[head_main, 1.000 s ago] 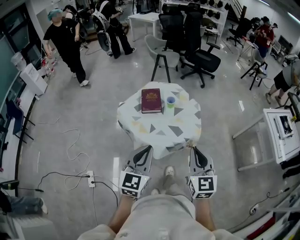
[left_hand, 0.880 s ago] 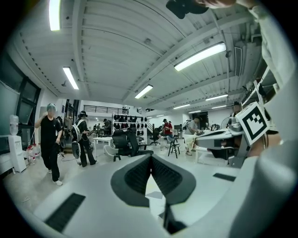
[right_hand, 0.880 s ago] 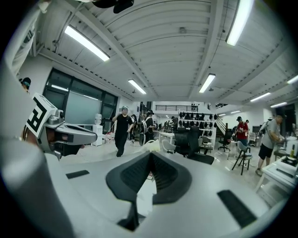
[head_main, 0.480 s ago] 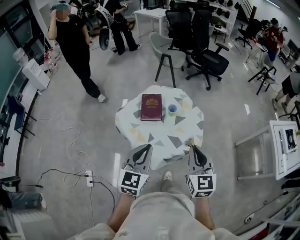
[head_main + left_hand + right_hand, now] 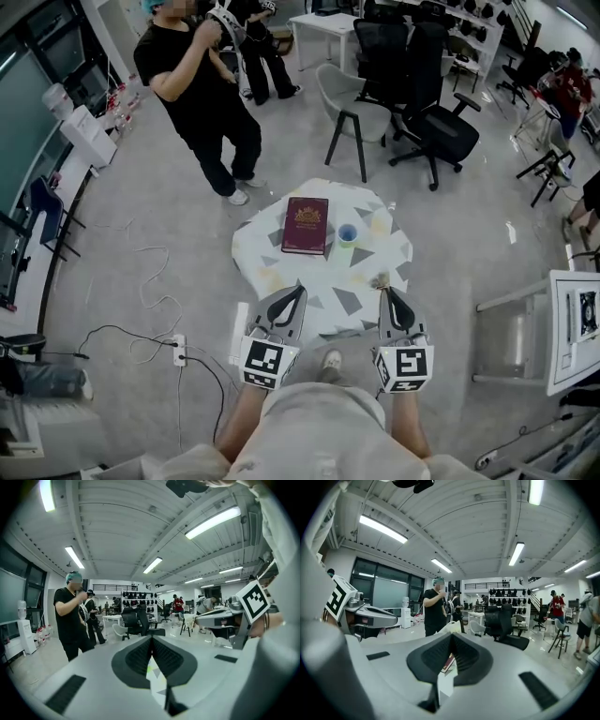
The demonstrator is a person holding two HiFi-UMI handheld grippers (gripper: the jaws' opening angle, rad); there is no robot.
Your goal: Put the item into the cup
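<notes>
Approach step; nothing was grasped. The left claw (image 5: 298,294) and right claw (image 5: 385,294) were both fully closed and empty at the counter's (image 5: 277,267) 6 o'clock edge. The cup (image 5: 348,234) stood at 3 o'clock of the book (image 5: 306,225). A small pale object (image 5: 381,279), probably the item, lay just at 12 o'clock of the right claw. The next move would call for opening that claw over it.

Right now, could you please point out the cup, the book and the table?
cup (image 5: 348,233): head view, on its rim.
book (image 5: 306,225): head view, middle of cover.
table (image 5: 361,269): head view, bare patterned cloth.
</notes>
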